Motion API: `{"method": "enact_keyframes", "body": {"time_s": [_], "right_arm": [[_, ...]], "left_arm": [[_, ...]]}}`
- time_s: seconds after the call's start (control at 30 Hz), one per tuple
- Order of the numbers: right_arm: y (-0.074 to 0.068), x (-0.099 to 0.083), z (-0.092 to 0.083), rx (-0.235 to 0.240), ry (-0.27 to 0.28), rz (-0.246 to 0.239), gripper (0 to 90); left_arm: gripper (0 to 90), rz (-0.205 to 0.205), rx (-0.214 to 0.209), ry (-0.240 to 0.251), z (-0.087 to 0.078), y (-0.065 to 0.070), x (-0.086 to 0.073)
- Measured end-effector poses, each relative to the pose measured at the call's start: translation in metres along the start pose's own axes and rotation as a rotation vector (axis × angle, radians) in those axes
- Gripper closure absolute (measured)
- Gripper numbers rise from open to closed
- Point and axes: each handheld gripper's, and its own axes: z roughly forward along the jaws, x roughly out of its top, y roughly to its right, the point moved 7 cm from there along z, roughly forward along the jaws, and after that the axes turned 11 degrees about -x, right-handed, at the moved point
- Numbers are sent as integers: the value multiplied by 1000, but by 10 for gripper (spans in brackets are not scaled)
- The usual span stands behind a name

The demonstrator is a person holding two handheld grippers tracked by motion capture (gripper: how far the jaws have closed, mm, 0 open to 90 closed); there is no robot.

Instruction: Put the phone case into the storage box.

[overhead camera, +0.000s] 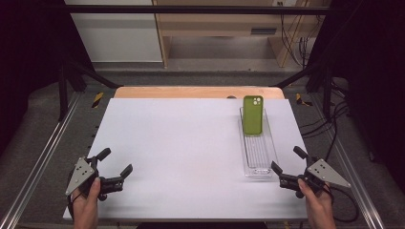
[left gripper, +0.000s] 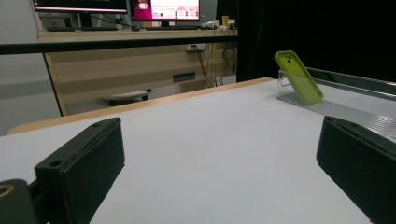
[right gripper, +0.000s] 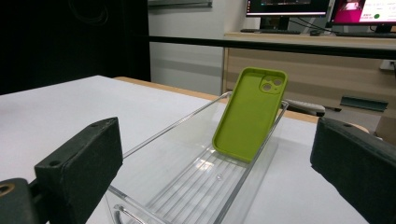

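Note:
A green phone case (overhead camera: 252, 114) (right gripper: 250, 116) (left gripper: 299, 77) leans upright against the far end of a clear plastic tray (overhead camera: 258, 151) (right gripper: 196, 182) at the table's right. My right gripper (overhead camera: 289, 160) (right gripper: 219, 186) rests open at the front right corner, just short of the tray's near end, nothing between its jaws. My left gripper (overhead camera: 115, 162) (left gripper: 219, 182) stands open at the front left corner on the white table (overhead camera: 181, 148), empty, pointing across toward the tray.
A wooden strip (overhead camera: 191, 92) edges the table's far side. Metal rails (overhead camera: 43, 148) run along both sides, with cables (overhead camera: 329, 129) on the floor at the right. Desks with monitors (left gripper: 166, 9) stand beyond the table.

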Motion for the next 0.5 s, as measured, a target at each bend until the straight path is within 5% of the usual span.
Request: {"method": "enact_keyframes", "body": {"time_s": [0.5], "right_arm": [[-10, -7, 3, 30, -12, 2, 26]], "left_arm": [[6, 5, -4, -3, 0, 0, 0]]}}
